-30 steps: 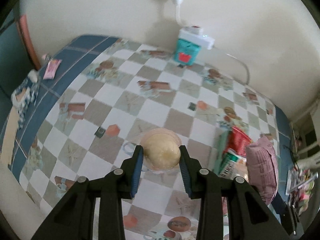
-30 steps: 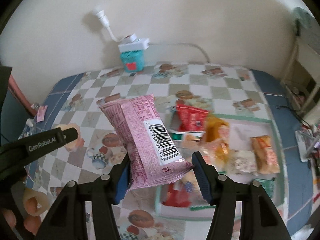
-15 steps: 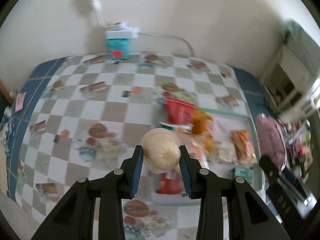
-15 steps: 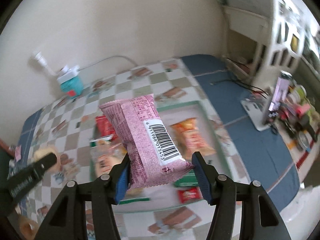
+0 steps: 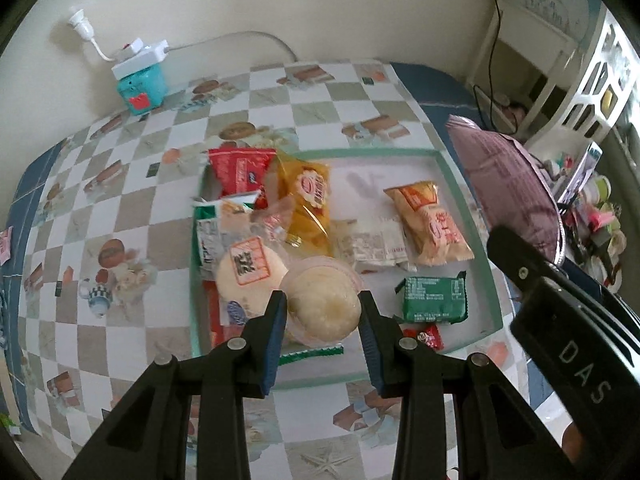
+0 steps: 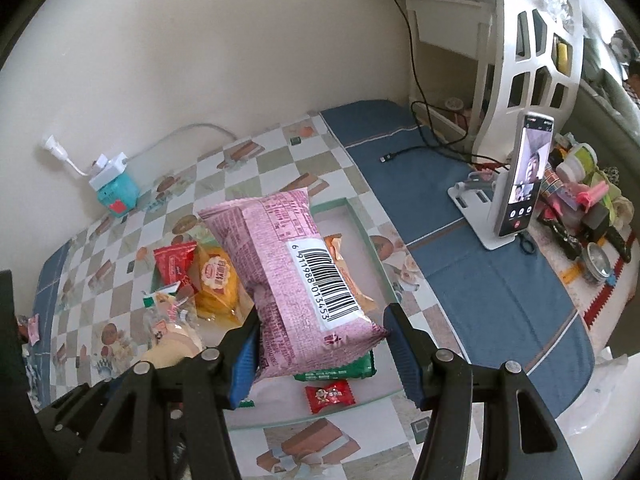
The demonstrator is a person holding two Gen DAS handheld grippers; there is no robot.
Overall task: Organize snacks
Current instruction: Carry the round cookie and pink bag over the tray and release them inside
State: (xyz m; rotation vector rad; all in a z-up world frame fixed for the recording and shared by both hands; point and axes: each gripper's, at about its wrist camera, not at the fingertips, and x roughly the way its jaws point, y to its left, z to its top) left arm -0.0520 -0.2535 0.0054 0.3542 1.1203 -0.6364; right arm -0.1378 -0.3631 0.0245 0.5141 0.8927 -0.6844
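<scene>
We see a table w/ checkered beige-white oilcloth (image 5: pixel 132 208), blue border, set against a cream wall (image 6: pixel 200 60); white lattice shelf (image 6: pixel 532 60) at right. A shallow green-rimmed white tray (image 5: pixel 460 184) sits on it. In the tray we count 2 orange packets, 2 red ones, 1 green packet (image 5: pixel 434 299), 1 round bun w/ red label (image 5: pixel 250 266). Left gripper (image 5: pixel 322 312) pinches a round pale wrapped bun (image 5: pixel 322 304) above the tray's near side. Right gripper (image 6: pixel 320 336) clamps a pink barcoded snack bag (image 6: pixel 296 276) over the tray. 1 phone on stand (image 6: pixel 520 184), 1 teal box (image 6: pixel 116 196) by the wall
</scene>
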